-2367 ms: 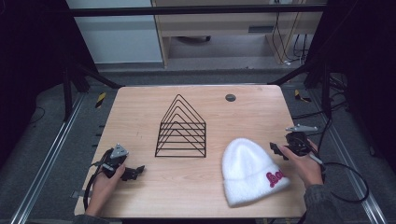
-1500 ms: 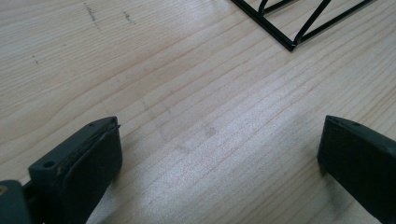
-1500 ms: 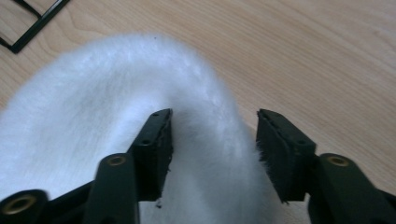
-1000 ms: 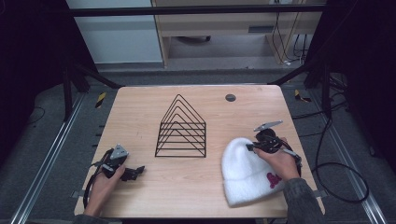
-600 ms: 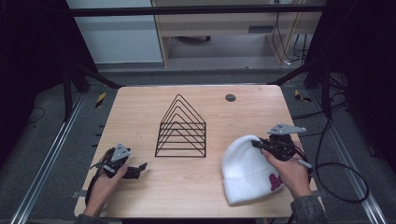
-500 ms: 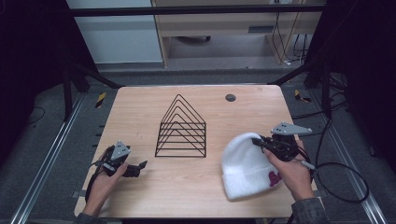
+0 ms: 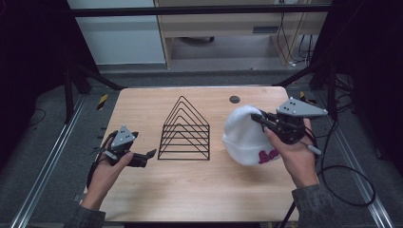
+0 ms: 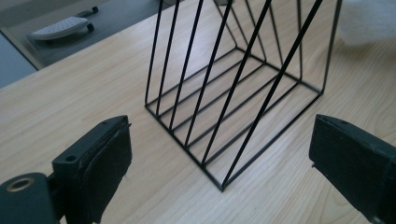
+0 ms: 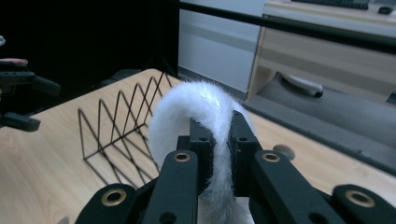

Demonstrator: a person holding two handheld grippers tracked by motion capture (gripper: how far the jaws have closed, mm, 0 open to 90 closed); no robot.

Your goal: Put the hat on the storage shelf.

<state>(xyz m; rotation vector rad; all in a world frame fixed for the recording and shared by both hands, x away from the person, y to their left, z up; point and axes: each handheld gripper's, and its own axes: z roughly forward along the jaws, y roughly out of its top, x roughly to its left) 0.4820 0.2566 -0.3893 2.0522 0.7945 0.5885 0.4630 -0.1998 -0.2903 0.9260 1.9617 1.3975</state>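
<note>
A white hat (image 7: pixel 247 135) was gripped by the right claw (image 7: pixel 260 121) near the surface's (image 7: pixel 190 190) right edge, a fold of its fabric pinched between the jaws. A black wire rack (image 7: pixel 184 130) stood at the centre, between the hat and the left claw (image 7: pixel 145 156), which was held released near the left edge. A small dark disc (image 7: pixel 234 99) lay by the far edge.

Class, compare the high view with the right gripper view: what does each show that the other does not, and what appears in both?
High view alone: red lettering on the white hat, the person's right hand, and the whole wooden table.
Right gripper view alone: the right gripper from close up, its jaws shut on a fold of the hat's fuzzy fabric.
Both: the hat, the black wire rack, the left gripper and the small dark disc on the table.
</note>
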